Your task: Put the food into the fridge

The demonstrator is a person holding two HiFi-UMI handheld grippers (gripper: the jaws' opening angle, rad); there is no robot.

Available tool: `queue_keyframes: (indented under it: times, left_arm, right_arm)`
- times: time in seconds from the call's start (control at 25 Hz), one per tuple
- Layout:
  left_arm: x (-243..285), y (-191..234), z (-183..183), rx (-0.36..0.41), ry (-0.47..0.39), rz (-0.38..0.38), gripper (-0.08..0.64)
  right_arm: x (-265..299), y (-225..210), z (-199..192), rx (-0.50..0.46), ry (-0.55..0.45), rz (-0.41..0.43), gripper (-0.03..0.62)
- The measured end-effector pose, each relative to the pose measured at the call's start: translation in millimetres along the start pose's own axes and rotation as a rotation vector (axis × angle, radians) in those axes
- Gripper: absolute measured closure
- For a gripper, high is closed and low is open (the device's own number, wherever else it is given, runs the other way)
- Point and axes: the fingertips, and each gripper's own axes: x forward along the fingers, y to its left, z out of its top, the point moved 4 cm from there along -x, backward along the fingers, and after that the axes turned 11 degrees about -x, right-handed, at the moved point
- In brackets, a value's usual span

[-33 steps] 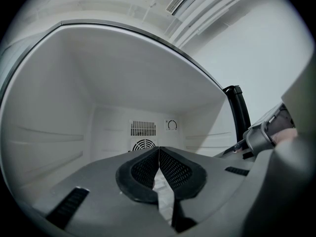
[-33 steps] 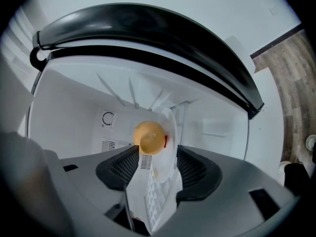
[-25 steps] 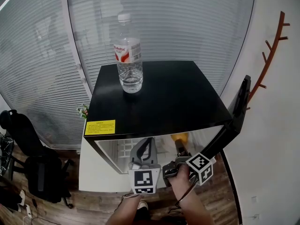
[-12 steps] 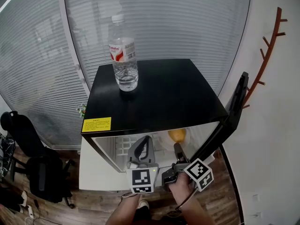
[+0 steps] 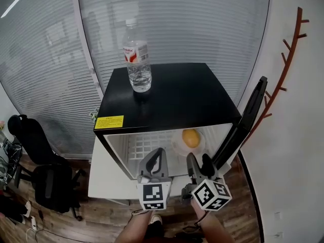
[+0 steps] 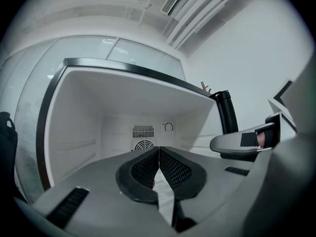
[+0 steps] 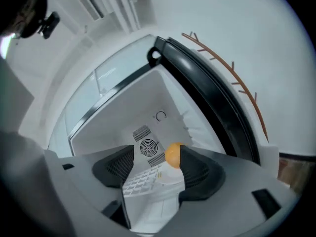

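Right gripper (image 5: 199, 162) drawn back from fridge (image 5: 177, 95) since earlier frame; jaws apart, nothing between them. Left gripper (image 5: 160, 154) beside it, jaws pressed together, empty. Both point into open compartment from just outside front edge. Orange (image 5: 191, 137) rests on plate (image 5: 177, 145) inside fridge, apart from both grippers. Door (image 5: 246, 119) open at right. Bottle (image 5: 137, 54) upright on top. Forearms cut off at lower frame edge. Right gripper view: orange partly behind one jaw.
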Motion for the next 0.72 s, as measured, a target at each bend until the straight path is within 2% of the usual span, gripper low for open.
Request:
queue_keyframes:
  times: [0.2, 0.32, 0.52, 0.72]
  left_arm:
    - [-28, -9, 5, 0.012, -0.011, 0.024, 0.534]
    - [-44, -13, 7, 0.020, -0.020, 0.047, 0.534]
    - [-72, -24, 10, 0.031, -0.031, 0.076, 0.534]
    - [-96, -34, 12, 0.038, -0.046, 0.100, 0.534]
  right_arm:
    - [-15, 20, 20, -0.236, -0.057, 0.083, 0.284]
    - [-25, 32, 25, -0.341, -0.074, 0.126, 0.284]
    - [-45, 43, 30, -0.434, -0.107, 0.156, 0.296]
    - [-69, 45, 34, -0.430, -0.136, 0.168, 0.415]
